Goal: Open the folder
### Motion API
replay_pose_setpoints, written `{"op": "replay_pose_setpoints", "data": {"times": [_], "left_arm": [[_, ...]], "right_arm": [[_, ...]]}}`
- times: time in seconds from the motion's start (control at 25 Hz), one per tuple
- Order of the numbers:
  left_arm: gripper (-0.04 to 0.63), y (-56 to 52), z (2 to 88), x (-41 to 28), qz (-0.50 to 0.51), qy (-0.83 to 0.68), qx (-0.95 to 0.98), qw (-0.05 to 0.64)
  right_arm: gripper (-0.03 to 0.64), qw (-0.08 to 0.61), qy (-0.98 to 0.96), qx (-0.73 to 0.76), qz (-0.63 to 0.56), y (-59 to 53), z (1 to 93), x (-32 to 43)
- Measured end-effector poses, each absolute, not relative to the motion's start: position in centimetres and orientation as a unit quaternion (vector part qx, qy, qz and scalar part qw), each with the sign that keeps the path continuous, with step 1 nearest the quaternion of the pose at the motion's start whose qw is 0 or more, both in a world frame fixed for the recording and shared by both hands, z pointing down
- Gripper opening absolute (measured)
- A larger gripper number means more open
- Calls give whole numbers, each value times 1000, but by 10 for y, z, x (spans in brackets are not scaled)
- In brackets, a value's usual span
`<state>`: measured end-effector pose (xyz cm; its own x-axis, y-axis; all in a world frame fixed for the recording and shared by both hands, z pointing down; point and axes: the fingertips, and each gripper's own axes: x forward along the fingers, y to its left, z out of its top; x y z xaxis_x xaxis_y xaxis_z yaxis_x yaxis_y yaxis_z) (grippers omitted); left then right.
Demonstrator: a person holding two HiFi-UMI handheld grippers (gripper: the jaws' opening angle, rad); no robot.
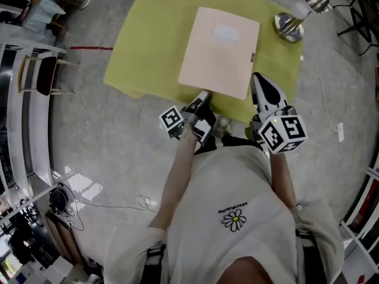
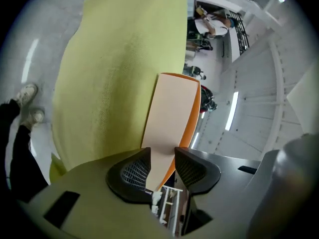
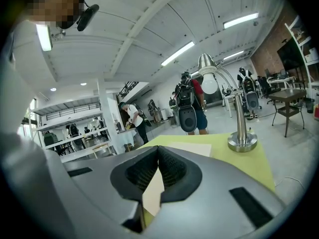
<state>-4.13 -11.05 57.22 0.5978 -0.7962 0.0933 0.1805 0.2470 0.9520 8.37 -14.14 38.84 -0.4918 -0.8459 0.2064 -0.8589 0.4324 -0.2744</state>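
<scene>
- Reaching in from the left, my left claw (image 2: 162, 152) stands wide with its jaws apart. The near edge of the folder (image 1: 219, 49) runs between them, and the pads do not look to be pressing on it.
- In the left gripper view that edge shows a pale peach cover with an orange layer behind it. Both seem to sit inside the gap.
- The folder lies flat and closed in the middle of the bench (image 1: 139, 52), on its yellow cloth, label side up. Nothing is lifted yet, so I judge we are at the first step, which is getting hold of the cover.
- My right claw (image 1: 256, 80) is closed, tips together, at the folder's near right corner. Its own view shows pale sheet through the gap behind the tips. I cannot tell whether it pinches the corner or only rests by it.
- Further right, a metal desk lamp (image 1: 290, 25) stands on the cloth near the folder's far right corner, apart from it.
- Next, as I read it, the left claw should close on the peach cover alone, leaving the orange layer out. It can then swing the cover up and over while the right claw holds the rest down. Catching both layers would lift the whole folder instead.
</scene>
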Motion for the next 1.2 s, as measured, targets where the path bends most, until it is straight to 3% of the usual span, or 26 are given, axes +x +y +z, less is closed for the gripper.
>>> {"op": "replay_pose_setpoints", "data": {"times": [0.2,0.32,0.8,0.92,1.08,1.2], "left_arm": [[137,-114,563,-42,-364,-297,540,698],[170,-114,557,-42,-363,-295,565,680],[172,-118,562,-43,-336,-345,564,670],[173,-117,564,-43,-314,-349,578,668],[186,-114,571,-46,-276,-373,580,670],[186,-115,570,-50,-252,-404,587,654]], "right_arm": [[12,22,-846,501,179,-140,393,85],[12,26,-845,502,183,-140,396,88],[12,61,-848,486,202,-130,421,85],[14,62,-845,461,264,-117,445,88],[90,73,-815,427,385,-96,497,92],[97,54,-788,397,467,-81,520,88]]}}
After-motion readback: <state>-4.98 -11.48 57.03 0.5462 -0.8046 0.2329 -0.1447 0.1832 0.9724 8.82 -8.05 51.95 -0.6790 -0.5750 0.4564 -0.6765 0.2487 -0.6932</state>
